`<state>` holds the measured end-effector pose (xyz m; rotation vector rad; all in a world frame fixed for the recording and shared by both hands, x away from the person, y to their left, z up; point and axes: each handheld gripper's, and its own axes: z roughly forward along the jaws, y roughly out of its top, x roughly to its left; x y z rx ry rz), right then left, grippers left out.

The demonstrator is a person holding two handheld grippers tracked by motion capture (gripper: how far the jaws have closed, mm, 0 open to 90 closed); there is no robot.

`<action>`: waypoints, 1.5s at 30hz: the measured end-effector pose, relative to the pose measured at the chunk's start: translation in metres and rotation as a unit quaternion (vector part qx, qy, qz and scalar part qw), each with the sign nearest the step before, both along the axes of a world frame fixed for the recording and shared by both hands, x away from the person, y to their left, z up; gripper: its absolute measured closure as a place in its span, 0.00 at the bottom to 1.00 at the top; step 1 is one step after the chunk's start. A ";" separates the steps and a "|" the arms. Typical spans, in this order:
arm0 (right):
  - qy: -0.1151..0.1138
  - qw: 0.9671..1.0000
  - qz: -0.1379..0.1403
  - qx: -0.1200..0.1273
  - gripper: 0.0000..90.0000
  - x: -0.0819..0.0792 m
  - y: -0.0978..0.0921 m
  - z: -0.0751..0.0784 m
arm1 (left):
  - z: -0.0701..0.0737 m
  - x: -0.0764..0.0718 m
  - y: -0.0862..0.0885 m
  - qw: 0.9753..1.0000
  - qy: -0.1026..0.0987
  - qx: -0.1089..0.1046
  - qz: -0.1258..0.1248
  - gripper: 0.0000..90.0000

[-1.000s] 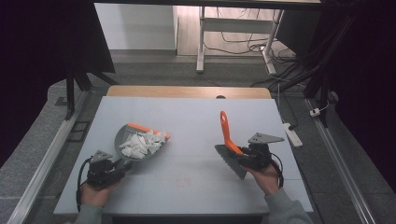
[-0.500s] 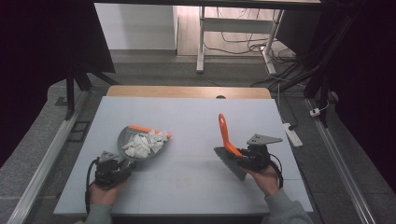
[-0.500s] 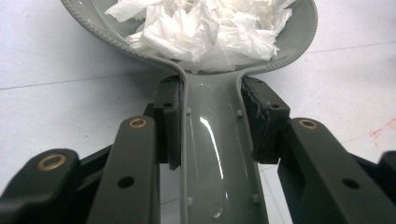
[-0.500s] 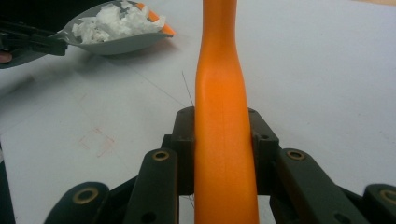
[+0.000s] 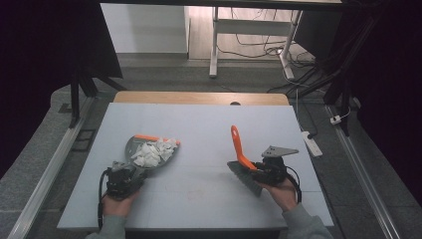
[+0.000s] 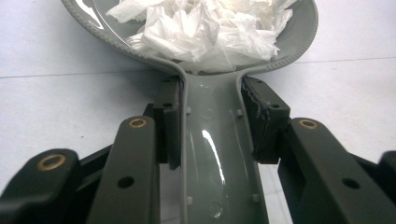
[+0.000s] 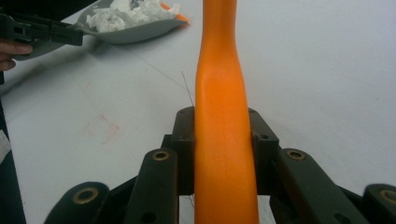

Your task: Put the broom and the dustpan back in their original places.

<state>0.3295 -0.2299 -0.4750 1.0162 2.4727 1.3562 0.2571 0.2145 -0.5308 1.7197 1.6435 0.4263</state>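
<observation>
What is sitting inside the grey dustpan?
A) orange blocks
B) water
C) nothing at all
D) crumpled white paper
D: the grey dustpan, clamped by its handle in the left tongs, holds a heap of crumpled white paper in its scoop.

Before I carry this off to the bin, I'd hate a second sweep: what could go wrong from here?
1. The paper scraps sit heaped above the dustpan rim, so a tilt or quick swing could spill them on the table.
2. The left tool grips just the narrow, glossy handle, so the loaded pan might twist.
3. The brush in the right tool stands tall and could knock the pan if the hands cross.
</observation>
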 end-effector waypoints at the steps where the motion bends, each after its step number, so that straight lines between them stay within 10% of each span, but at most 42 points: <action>1: 0.001 1.000 0.000 -0.003 0.78 0.000 0.001 -0.001 | 0.000 0.000 0.001 1.000 0.000 0.000 0.003 0.68; 37: 0.019 0.997 -0.034 -0.060 0.75 0.024 -0.008 -0.021 | 0.002 -0.002 0.004 1.000 -0.013 0.025 0.000 0.41; 45: 0.055 0.995 -0.057 -0.066 0.69 0.037 -0.016 -0.024 | 0.003 -0.003 0.009 1.000 -0.016 0.027 -0.005 0.40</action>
